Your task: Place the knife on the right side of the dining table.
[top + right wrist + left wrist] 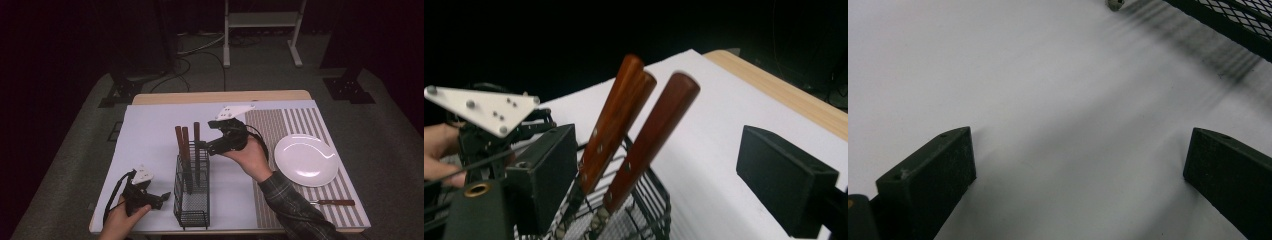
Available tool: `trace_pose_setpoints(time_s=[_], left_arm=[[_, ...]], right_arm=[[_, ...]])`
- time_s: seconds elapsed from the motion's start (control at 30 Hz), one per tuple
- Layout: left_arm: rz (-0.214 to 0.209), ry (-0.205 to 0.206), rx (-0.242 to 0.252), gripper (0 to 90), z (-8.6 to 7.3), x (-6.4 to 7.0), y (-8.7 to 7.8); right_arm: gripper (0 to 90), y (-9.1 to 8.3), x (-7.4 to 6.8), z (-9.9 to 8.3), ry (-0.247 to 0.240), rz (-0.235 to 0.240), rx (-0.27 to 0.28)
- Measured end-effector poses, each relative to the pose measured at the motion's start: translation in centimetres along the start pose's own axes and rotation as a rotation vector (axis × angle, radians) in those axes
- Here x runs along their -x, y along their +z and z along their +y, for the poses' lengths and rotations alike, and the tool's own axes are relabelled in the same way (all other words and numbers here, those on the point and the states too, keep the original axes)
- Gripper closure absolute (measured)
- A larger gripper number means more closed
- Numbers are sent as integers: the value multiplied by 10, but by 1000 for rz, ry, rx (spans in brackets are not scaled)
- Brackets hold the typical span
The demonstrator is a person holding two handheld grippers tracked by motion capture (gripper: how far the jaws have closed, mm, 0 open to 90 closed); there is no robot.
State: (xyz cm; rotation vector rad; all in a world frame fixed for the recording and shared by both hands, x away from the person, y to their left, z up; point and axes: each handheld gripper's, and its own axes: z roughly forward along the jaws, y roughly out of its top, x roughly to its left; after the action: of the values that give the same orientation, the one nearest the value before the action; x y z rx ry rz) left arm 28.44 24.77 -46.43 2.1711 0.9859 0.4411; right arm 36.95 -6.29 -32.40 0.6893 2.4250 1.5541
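Two grippers, jaws wide apart, empty: left gripper (162, 196) near table edge (150, 232), right gripper (201, 145) beside wooden handles (186, 142).

This looks like a lab or recording studio set up to mimic a dining table, not a real home. The table (220, 96) stands alone on grey carpet (395, 150), with black curtains closing off the dark room on all sides. Cables (200, 50) trail over the floor past black stand bases (350, 90) and a white metal frame (262, 30). A white sheet (150, 145) and striped placemat (280, 125) cover the tabletop like a staged place setting.
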Motion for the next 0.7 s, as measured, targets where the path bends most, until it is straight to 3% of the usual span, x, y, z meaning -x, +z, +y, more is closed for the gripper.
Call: trace_pose_setpoints(time_s=[0.27,0.43,0.53,0.57,0.7], left_arm=[[-3,1,-3,0,0,0,0],[-3,1,-5,0,0,0,0],[-3,1,-3,0,0,0,0],[-2,1,-3,0,0,0,0],[-2,1,-3,0,0,0,0]], right_arm=[[247,11,5,9,12,13,27],[393,18,9,14,28,14,34],[435,20,12,14,38,16,42],[505,21,13,15,46,24,38],[609,22,13,15,42,23,29]])
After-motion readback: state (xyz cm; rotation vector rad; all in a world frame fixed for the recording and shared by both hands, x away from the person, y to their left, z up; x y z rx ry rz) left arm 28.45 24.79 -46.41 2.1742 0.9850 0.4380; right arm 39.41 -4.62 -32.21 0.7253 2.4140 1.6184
